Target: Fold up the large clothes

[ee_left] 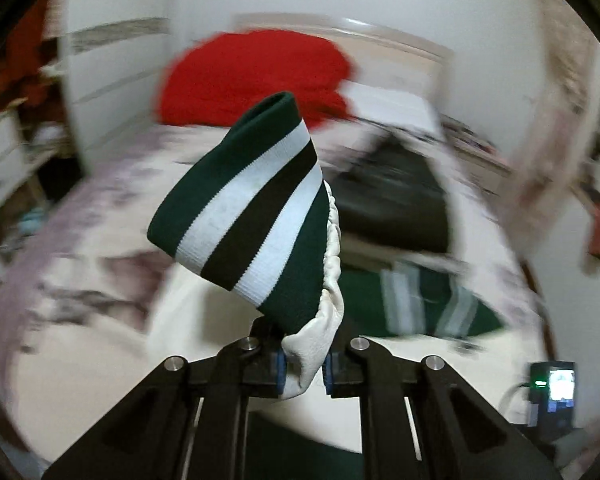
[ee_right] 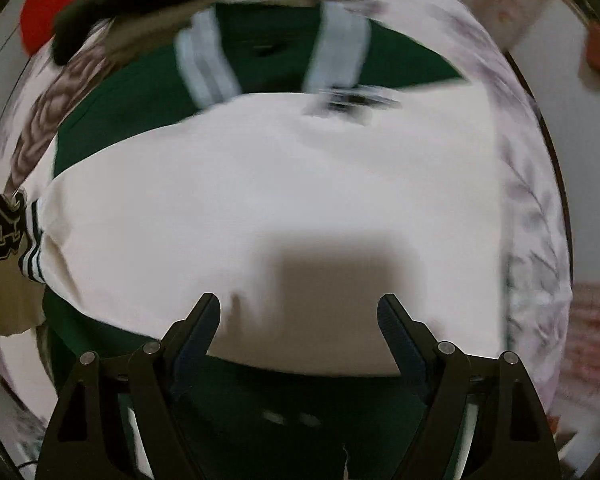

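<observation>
We pinch the cream leather sleeve (ee_left: 320, 344) in our left hand-held gripper (ee_left: 304, 376) to fold it; our right hand-held gripper (ee_right: 300, 320) hangs spread over the green-and-cream varsity jacket (ee_right: 260, 184) on the bed (ee_right: 540, 216).

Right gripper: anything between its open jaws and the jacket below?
Nothing visible. The right gripper hangs open directly over the jacket's cream sleeve, with only its own shadow on the fabric. The left gripper already pinches the striped cuff.

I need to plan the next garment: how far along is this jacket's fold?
Done: one cream sleeve lies across the green jacket on the bed. In hand: the left gripper pinches the other sleeve by its striped cuff; the right gripper is open, empty. Left: lay that sleeve, fold the body.
</observation>
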A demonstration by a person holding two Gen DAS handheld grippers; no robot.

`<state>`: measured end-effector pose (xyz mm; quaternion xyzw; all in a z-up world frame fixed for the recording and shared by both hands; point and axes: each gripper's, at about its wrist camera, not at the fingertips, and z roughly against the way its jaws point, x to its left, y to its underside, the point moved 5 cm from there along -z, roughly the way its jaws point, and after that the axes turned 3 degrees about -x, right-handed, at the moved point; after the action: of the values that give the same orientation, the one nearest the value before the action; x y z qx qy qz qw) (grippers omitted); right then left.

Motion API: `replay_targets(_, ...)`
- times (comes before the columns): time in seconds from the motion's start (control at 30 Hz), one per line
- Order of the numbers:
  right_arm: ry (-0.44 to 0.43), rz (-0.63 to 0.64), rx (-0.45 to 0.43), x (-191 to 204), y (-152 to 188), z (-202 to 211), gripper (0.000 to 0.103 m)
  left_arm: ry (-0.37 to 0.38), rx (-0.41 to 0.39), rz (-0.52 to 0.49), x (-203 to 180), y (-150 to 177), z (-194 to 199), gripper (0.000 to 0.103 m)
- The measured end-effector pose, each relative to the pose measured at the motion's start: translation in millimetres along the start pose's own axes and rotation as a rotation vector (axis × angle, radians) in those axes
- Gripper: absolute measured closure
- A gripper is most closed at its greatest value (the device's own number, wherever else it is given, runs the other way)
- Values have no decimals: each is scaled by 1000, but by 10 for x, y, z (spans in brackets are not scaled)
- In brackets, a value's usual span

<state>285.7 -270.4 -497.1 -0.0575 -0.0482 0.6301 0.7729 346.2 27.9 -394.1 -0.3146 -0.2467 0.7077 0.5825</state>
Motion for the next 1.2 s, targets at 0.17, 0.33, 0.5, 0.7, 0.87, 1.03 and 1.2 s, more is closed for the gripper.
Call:
replay_targets(0.17,13,-102,47,-1128,99,-16,20,214,175,-62,-1510,502,-390,93)
replay_targets(0.33,-37,-190,86,-1930,225,-130,20,240,377,-143,-2132,1182,-935,93)
replay_targets(0.5,-223,-294,66,-2280,169,-98,20,191,522,-171,-2258,1507,-1196,86)
replay_targets(0.7,-535,-439,36,-2246,-77,4,20,202,479,-164,-2088,1257,-849,9)
replay_targets(0.87,-628,-432,53,-1860,-257,-41,20,93,469,-110,-1496,1121,-644,9)
replay_targets(1.03,-609,-313,195,-1290,-379,-378,20,-195,440,-148,-594,1178,-658,9)
replay_targets(1.2,-485,-182,158,-962,-506,-422,94,-354,459,-113,76,1318,-848,9)
